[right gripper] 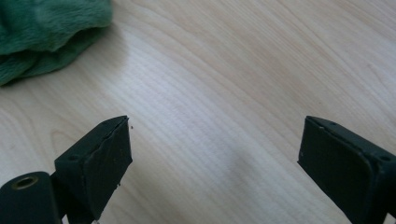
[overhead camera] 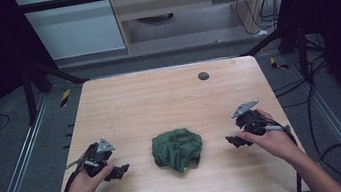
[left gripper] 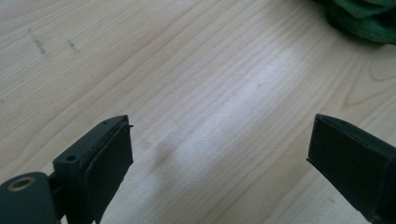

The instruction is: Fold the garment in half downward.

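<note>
A crumpled dark green cloth [overhead camera: 177,148] lies in a heap on the wooden table [overhead camera: 159,102], near the front middle. My left gripper [overhead camera: 120,171] hovers to the cloth's left, held in a hand, jaws open with bare wood between them [left gripper: 219,149]. The cloth [left gripper: 362,18] sits at the top right corner of the left gripper view. My right gripper [overhead camera: 234,141] is on the cloth's right side, a short gap away, also open over bare wood [right gripper: 215,149]. The cloth [right gripper: 46,35] fills the top left of the right gripper view. Neither gripper touches it.
A small dark round disc [overhead camera: 203,76] is set in the table near the far edge. Black frame posts [overhead camera: 35,79] and cables [overhead camera: 338,153] flank the table on the floor.
</note>
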The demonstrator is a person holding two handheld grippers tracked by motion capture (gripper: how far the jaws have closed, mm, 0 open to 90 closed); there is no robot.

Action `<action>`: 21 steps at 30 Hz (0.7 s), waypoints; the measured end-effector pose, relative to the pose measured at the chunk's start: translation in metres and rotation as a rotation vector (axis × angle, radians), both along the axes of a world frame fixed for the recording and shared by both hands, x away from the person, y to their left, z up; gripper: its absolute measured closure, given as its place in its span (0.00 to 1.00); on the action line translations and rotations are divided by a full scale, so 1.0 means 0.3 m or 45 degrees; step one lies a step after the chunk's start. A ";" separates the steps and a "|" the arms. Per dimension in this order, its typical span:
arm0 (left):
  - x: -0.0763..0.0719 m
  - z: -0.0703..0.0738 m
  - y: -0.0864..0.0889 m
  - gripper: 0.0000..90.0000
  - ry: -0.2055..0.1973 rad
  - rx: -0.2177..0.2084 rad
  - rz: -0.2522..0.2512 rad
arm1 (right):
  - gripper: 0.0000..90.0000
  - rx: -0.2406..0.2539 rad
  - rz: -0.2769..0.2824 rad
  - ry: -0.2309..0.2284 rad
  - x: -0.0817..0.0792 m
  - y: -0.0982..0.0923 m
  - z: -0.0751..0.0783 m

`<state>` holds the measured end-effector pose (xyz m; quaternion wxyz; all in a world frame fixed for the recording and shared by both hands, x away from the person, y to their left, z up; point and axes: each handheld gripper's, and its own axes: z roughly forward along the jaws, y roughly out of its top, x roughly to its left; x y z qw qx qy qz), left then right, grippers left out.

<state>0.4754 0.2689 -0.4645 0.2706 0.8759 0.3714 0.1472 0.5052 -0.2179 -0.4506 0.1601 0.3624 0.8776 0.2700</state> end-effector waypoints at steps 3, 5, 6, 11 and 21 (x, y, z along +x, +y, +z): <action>0.023 0.006 0.018 0.06 0.004 0.010 0.015 | 0.10 -0.004 -0.019 0.016 0.028 -0.003 0.001; 0.038 0.011 0.028 0.06 0.017 0.007 0.024 | 0.10 -0.009 -0.026 0.017 0.044 -0.004 0.002; 0.050 0.009 0.035 0.06 0.026 -0.018 0.039 | 0.10 -0.019 -0.025 0.013 0.050 -0.004 0.001; 0.098 -0.016 0.055 0.07 0.049 -0.011 0.079 | 0.10 -0.016 -0.079 0.021 0.104 -0.020 -0.019; 0.160 -0.027 0.043 0.07 0.020 -0.016 0.121 | 0.11 0.039 -0.146 0.056 0.160 -0.008 -0.046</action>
